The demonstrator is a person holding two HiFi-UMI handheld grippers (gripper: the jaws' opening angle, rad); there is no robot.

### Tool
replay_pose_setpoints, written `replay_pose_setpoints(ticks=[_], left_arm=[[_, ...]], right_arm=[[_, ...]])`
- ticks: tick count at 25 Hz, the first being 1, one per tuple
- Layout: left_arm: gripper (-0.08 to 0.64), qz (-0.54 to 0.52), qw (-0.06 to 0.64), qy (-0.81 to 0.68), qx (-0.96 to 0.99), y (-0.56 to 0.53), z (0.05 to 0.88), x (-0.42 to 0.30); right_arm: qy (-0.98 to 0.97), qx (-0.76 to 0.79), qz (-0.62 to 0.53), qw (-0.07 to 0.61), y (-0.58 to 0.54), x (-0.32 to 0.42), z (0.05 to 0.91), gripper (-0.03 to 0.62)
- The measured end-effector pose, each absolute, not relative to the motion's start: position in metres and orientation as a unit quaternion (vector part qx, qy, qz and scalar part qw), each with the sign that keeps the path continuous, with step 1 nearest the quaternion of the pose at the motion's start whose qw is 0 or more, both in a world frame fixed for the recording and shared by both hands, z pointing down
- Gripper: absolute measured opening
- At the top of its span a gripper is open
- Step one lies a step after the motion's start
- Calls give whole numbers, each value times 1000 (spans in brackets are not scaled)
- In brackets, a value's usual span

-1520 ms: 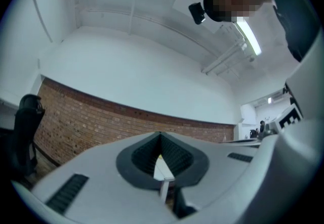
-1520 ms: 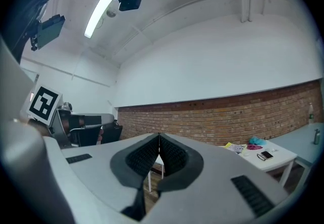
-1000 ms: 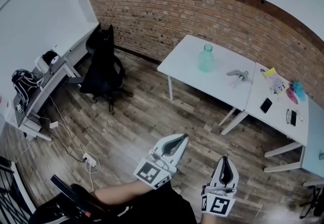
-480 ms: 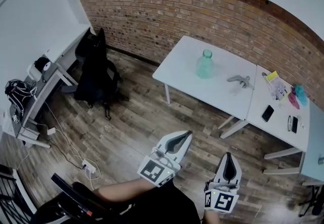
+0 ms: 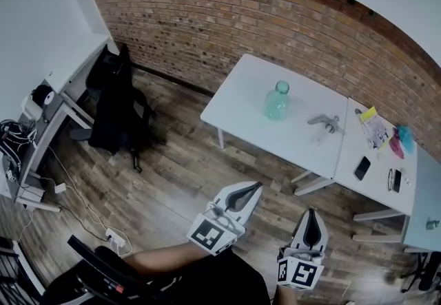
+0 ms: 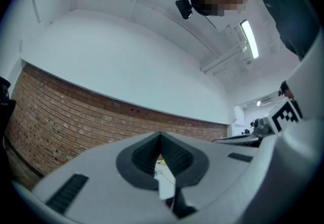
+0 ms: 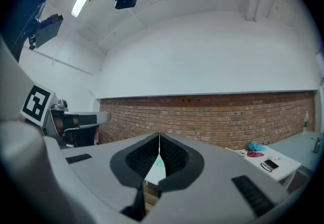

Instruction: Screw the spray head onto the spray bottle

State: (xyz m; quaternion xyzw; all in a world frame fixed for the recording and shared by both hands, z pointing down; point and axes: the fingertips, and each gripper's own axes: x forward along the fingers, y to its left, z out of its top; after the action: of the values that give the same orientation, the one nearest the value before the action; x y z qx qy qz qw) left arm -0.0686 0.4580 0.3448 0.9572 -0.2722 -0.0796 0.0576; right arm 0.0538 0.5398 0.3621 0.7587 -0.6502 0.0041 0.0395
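A white worktop (image 5: pixel 238 93) stands before the brick wall (image 5: pixel 207 21). Well short of it, over the wood floor (image 5: pixel 172 173), the left tool (image 5: pixel 253 188) and right tool (image 5: pixel 310 214) are both clenched on nothing. On the worktop the green bottle (image 5: pixel 277 101) stands upright, with the grey spray head (image 5: pixel 324 121) lying apart to its right.

Upright green bottle (image 5: pixel 277 101), spray head (image 5: pixel 324 121) nearby

light: bright, even | focus: sharp | edges: strong fisheye curve, dark corners
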Motion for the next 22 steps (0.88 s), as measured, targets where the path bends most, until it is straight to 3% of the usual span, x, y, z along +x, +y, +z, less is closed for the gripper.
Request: replay_pose_setpoints(ticks=[12, 22], left_arm=[[-8, -67, 65, -267, 959, 407, 353, -74], [-8, -60, 64, -292, 952, 377, 363, -55]], right_arm=[[-648, 760, 31, 42, 491, 41, 375, 8], [-652, 757, 23, 36, 458, 82, 373, 8]])
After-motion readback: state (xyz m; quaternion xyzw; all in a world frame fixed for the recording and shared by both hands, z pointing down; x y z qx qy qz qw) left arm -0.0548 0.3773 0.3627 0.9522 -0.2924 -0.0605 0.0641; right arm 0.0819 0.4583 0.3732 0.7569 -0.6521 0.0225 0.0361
